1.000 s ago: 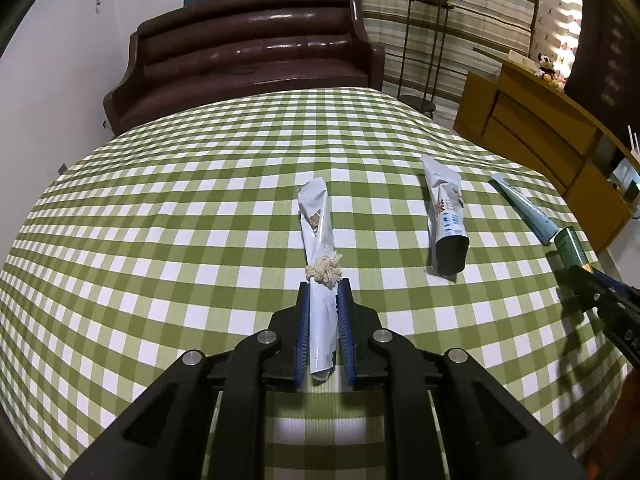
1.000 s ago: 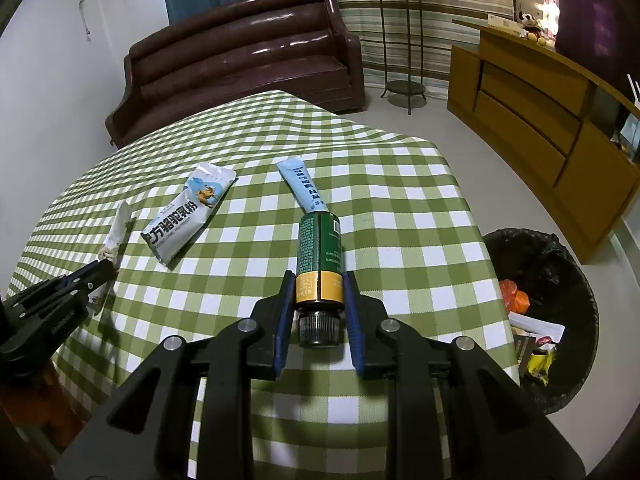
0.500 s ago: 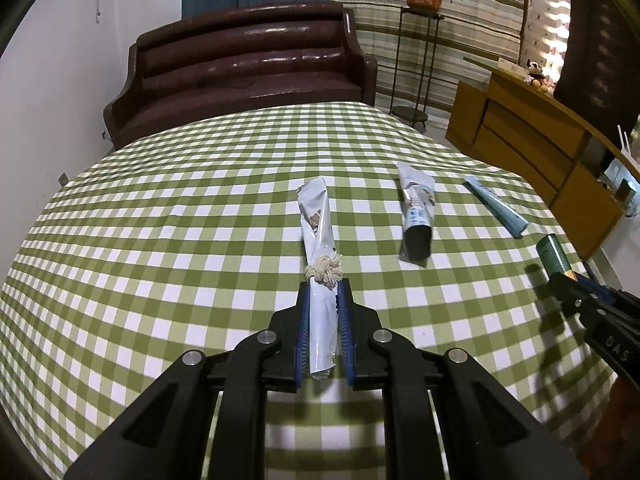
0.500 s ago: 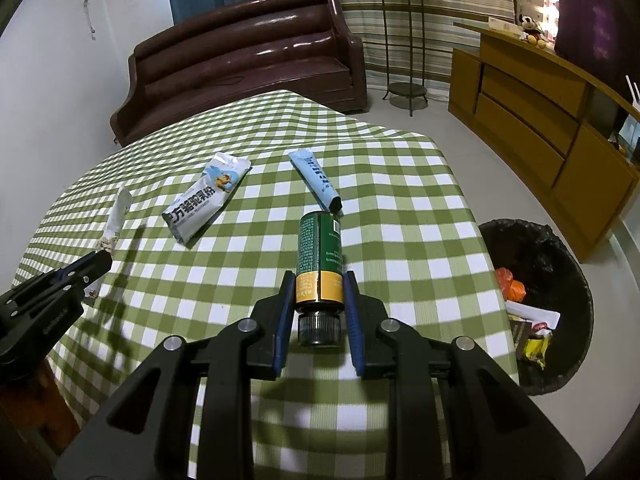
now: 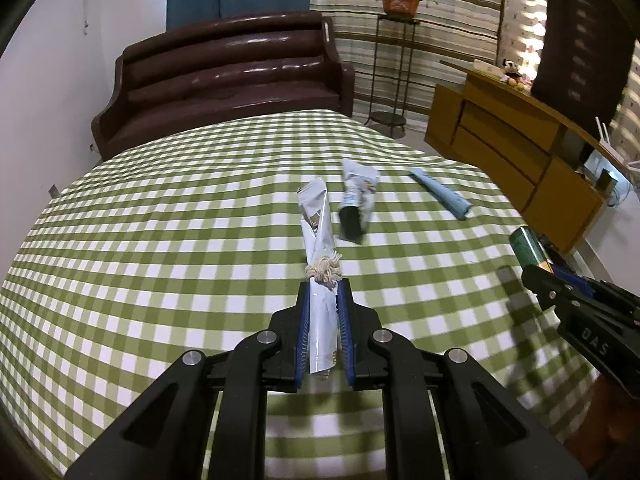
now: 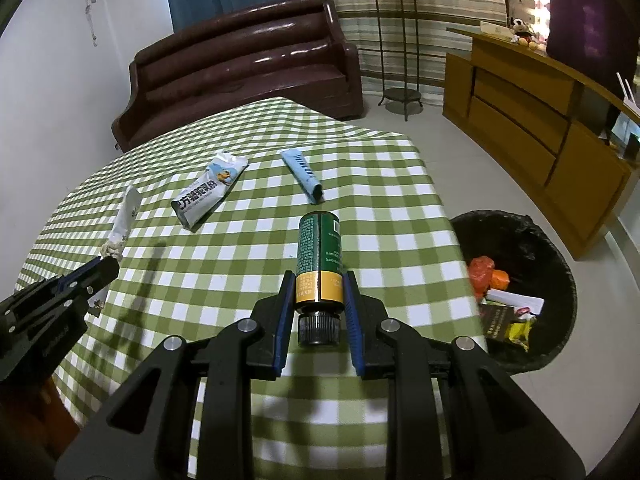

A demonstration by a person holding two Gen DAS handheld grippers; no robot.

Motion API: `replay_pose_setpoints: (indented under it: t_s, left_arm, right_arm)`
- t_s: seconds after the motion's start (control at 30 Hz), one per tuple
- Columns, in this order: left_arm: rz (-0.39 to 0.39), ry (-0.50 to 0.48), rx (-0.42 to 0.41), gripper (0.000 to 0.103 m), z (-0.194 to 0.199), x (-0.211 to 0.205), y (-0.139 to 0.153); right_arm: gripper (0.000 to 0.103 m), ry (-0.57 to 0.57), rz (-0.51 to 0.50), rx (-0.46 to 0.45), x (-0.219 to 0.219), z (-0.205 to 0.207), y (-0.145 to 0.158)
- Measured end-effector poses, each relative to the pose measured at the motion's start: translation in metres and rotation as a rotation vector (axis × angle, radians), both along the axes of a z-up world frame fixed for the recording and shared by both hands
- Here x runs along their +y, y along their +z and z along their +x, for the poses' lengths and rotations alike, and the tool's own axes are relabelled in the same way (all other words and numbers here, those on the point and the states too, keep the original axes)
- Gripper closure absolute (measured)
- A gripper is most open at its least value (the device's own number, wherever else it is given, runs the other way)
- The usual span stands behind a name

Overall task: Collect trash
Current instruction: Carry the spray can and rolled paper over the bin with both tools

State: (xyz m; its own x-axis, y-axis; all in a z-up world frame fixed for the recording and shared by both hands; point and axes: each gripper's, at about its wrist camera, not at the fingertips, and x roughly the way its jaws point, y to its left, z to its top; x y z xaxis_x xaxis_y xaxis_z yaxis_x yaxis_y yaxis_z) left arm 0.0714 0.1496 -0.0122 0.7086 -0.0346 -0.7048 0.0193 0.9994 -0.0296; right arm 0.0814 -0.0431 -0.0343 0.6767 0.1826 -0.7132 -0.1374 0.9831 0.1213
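My left gripper [image 5: 323,292] is shut on a white twisted wrapper [image 5: 316,220] tied with string, held above the green checked table [image 5: 160,240]. It also shows in the right wrist view [image 6: 124,216]. My right gripper [image 6: 319,280] is shut on a green and yellow bottle [image 6: 319,256], cap toward the camera, held above the table's right part. The bottle shows at the right of the left wrist view [image 5: 526,246]. A white and blue pouch [image 6: 208,194] and a light blue tube [image 6: 302,174] lie on the table. A black trash bin [image 6: 516,292] with litter stands on the floor at the right.
A brown leather sofa [image 6: 244,68] stands behind the table. A wooden cabinet [image 6: 536,120] runs along the right wall. A metal plant stand [image 6: 400,60] is beside the sofa. Bare floor lies between table, bin and cabinet.
Both grippers have risen and pulled back from the table with their items still held. The bin now shows more fully in the right wrist view.
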Motion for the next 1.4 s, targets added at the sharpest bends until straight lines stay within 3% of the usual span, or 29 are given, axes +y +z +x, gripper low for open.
replay_pose_setpoints:
  t_s: [0.57,1.4]
  left_arm:
    - [0.008,-0.111,-0.035,0.088,-0.012,-0.065,0.010]
    - [0.014,-0.314,-0.074,0.088,0.010,-0.176,0.013]
  right_arm:
    - [0.080,-0.102,-0.021,-0.034,-0.065,-0.017,0.018]
    - [0.080,-0.268,-0.043,-0.065,-0.160,-0.019,0.023]
